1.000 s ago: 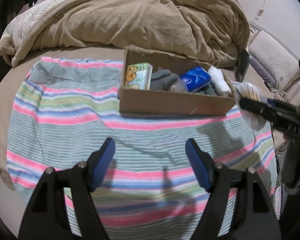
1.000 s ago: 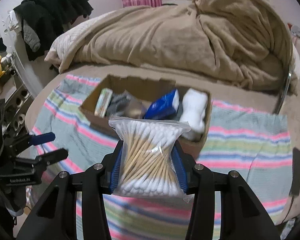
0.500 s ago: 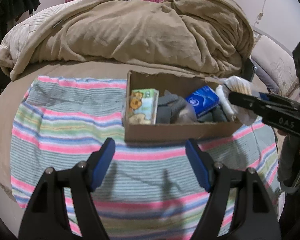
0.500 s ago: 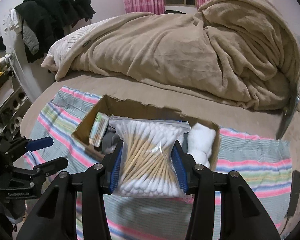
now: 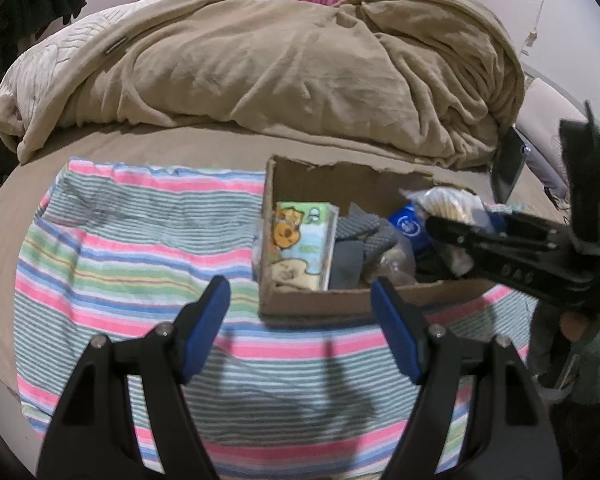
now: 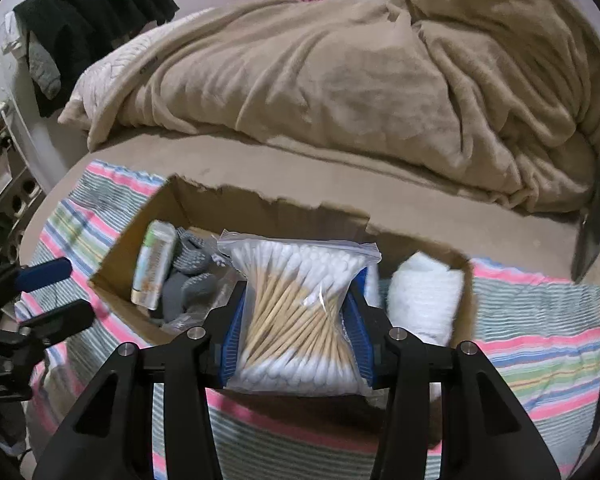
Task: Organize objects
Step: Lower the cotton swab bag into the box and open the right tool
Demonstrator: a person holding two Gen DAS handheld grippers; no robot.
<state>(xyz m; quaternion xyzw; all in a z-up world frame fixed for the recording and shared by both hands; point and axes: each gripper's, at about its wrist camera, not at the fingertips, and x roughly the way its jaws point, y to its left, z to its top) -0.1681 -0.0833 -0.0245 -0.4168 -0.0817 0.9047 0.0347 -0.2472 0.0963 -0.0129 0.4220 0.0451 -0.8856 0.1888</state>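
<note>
My right gripper (image 6: 296,332) is shut on a clear bag of cotton swabs (image 6: 296,312) and holds it over the open cardboard box (image 6: 284,208) on the striped cloth. In the left wrist view the right gripper (image 5: 512,256) reaches over the box (image 5: 312,304) from the right with the bag (image 5: 444,204). The box holds a green cartoon-print pack (image 5: 300,248), grey socks (image 5: 360,240), a blue pack (image 5: 408,224) and a white roll (image 6: 424,296). My left gripper (image 5: 300,328) is open and empty, in front of the box's near wall.
The striped cloth (image 5: 132,256) lies on a bed with a bunched tan blanket (image 5: 300,68) behind the box. A dark flat device (image 5: 508,164) leans at the right. Dark clothes (image 6: 84,12) hang at the left.
My right gripper has carried the swab bag forward, from in front of the box to over its inside. The left gripper has moved nearer the box and stays open.
</note>
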